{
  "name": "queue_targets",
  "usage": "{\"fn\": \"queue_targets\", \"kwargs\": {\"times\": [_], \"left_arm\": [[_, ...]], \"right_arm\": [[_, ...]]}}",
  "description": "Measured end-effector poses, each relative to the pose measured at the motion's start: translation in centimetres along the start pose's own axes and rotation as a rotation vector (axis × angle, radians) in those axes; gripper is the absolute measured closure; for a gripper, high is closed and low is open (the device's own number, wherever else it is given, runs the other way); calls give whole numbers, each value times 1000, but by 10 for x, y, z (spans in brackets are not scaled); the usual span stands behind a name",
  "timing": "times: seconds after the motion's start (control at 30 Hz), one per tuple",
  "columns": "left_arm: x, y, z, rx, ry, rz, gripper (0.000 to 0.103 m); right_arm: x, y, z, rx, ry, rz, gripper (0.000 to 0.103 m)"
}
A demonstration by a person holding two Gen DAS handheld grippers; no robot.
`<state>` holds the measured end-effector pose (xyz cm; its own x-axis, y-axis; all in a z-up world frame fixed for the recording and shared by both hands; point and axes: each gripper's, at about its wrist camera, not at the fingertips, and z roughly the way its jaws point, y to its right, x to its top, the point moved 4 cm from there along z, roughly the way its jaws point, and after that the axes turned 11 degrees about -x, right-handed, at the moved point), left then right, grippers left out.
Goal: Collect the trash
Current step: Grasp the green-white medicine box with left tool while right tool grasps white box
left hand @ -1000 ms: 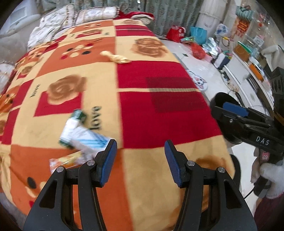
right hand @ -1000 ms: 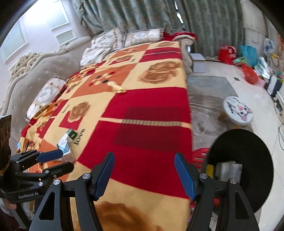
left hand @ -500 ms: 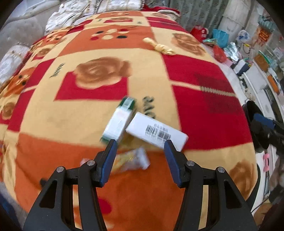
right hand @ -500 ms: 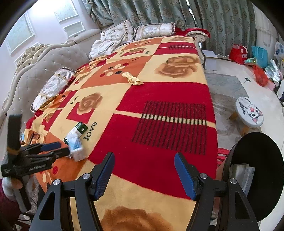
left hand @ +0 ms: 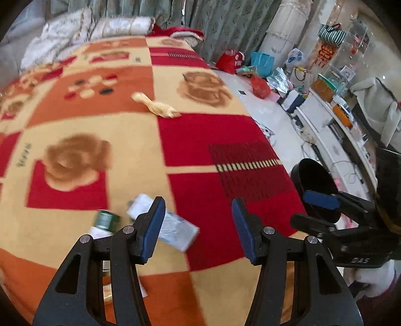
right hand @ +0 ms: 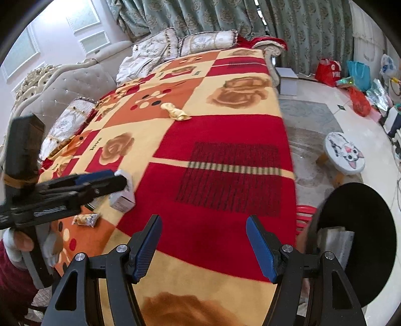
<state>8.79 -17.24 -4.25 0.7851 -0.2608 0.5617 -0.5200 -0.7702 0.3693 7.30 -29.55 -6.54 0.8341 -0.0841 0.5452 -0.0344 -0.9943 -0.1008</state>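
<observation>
1. A white carton [left hand: 175, 229] with pale blue print lies flat on the bed's blanket [left hand: 208, 140], near the foot end; a green-and-white pack [left hand: 106, 220] lies just beside it.
2. A small orange snack wrapper [right hand: 86, 219] lies on the blanket, on the foot side of the carton.
3. A crumpled yellowish wrapper [left hand: 156, 107] lies well apart from the carton, toward the pillows [right hand: 175, 44].
4. The left gripper [left hand: 198, 225] hangs over the carton, jaws apart, grasping nothing.
5. The right gripper [right hand: 204, 247] hovers over the blanket well to the side of the carton, jaws released and empty.
6. A black bin [right hand: 361, 240] with trash inside stands off the bed's edge.
7. The blanket is a red, orange and cream patchwork with roses.
8. Beyond lie green curtains [right hand: 200, 15], a cat-face stool [right hand: 344, 153] and bags along the floor.
</observation>
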Motion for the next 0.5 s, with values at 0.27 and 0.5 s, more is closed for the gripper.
{"fn": "queue_targets", "kwargs": {"times": [0.27, 0.5], "left_arm": [[-26, -66, -47, 165, -20, -81, 49], [-51, -101, -59, 206, -55, -140, 49]], "right_arm": [[7, -71, 25, 134, -26, -136, 36], [24, -137, 63, 149, -29, -306, 36]]}}
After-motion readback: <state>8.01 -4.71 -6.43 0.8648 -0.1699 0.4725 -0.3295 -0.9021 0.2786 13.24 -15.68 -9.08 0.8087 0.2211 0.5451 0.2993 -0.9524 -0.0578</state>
